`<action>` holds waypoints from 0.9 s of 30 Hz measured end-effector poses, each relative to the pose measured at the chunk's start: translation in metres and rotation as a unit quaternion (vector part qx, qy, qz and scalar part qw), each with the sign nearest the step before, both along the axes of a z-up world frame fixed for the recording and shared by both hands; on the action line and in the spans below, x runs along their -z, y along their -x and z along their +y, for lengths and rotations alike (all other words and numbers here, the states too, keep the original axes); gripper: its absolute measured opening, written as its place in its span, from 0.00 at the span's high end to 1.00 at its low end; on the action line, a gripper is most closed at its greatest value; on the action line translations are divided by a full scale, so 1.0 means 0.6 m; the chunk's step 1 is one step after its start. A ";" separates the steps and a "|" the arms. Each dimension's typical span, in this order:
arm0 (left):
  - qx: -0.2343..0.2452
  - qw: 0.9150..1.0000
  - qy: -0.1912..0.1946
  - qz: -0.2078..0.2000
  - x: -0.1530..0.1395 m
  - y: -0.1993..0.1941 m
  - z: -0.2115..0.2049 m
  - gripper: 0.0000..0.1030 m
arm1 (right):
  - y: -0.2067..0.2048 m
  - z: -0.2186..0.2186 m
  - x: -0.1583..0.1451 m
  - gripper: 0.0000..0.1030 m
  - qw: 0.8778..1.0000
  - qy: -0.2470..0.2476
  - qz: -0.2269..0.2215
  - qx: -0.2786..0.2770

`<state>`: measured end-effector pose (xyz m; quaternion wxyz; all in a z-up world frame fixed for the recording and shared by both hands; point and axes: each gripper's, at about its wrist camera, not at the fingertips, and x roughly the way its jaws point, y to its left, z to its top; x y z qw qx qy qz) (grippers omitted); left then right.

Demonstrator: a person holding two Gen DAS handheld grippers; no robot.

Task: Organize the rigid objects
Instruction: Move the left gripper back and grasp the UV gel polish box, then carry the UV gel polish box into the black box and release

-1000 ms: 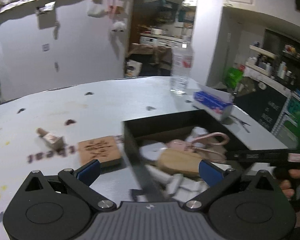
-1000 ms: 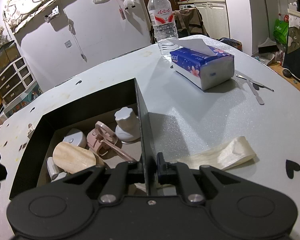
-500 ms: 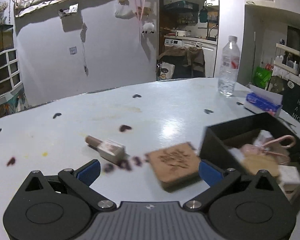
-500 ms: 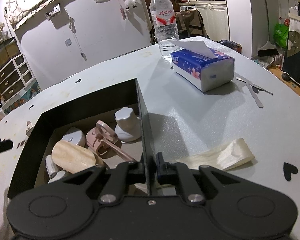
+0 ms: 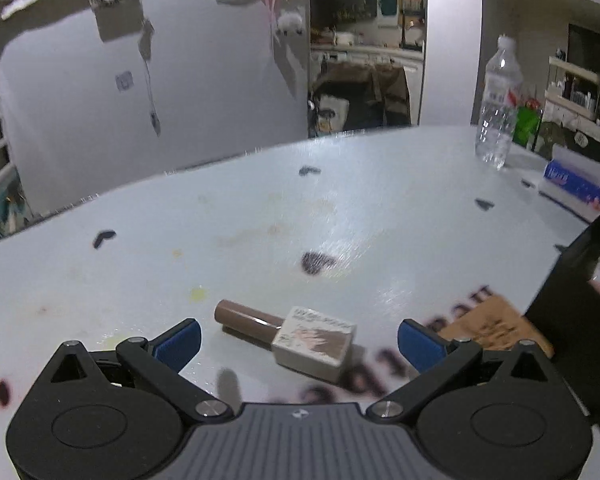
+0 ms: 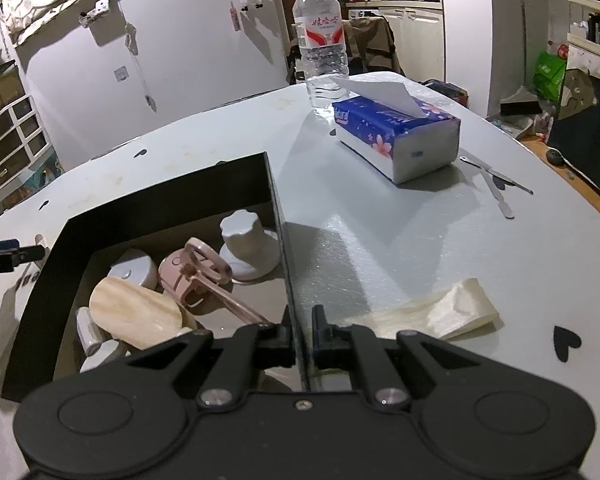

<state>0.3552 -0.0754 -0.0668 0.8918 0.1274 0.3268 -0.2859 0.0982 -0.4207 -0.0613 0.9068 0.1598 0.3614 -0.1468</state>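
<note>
Nail-polish bottle [image 5: 288, 339], brown cap and square pale body, lies on its side on the white counter [image 5: 340, 208], between the spread blue fingertips [image 5: 179, 341] of the left gripper [image 5: 299, 342], which is released and holds nothing. Just to its right lies a wooden tile [image 5: 496, 326], partly blurred, and beyond that the black box [image 6: 160, 196] already holding a white knob, a pink clip and a wooden oval. The right gripper [image 6: 301, 330] is clenched on the box's near wall.

The bottle sits skewed across the fingers, so a closing pinch may catch only a corner and spin it away or roll it by the cap. A tug from the right hand could drag the box into the tile.

The counter is glossy, stained, dotted with dark heart marks. A tissue pack [image 6: 398, 138], water bottle [image 6: 320, 36] and crumpled strip sit farther off; the room behind is dim and cluttered.
</note>
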 end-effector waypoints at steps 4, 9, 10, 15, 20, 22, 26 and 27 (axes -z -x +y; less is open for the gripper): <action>0.045 0.997 -0.050 -0.031 0.015 -0.021 -0.005 0.00 | -0.001 0.001 0.000 0.92 1.000 -0.001 0.001 0.008; 0.106 0.990 -0.074 -0.060 0.018 -0.032 -0.011 0.00 | -0.002 0.003 0.000 0.92 1.000 -0.002 0.002 0.015; 0.111 0.990 -0.072 -0.056 0.017 -0.035 -0.012 0.00 | -0.002 0.003 0.001 0.92 1.000 -0.001 0.002 0.015; 0.107 0.994 -0.022 0.000 0.020 -0.056 -0.002 0.12 | -0.005 0.004 0.001 0.92 1.000 0.000 0.005 0.017; 0.079 0.997 0.001 0.012 0.023 -0.048 0.007 0.16 | -0.008 0.003 0.004 0.92 1.000 0.000 0.008 0.017; 0.070 0.997 -0.001 0.013 0.021 -0.040 0.007 0.16 | -0.008 0.003 0.004 0.92 1.000 -0.001 0.008 0.017; 0.065 0.998 -0.018 -0.009 0.017 -0.009 0.004 0.16 | -0.006 0.002 0.005 0.92 1.000 -0.003 0.006 0.016; 0.073 0.997 -0.024 -0.018 0.015 0.005 0.002 0.16 | -0.006 0.002 0.006 0.92 1.000 -0.003 0.006 0.016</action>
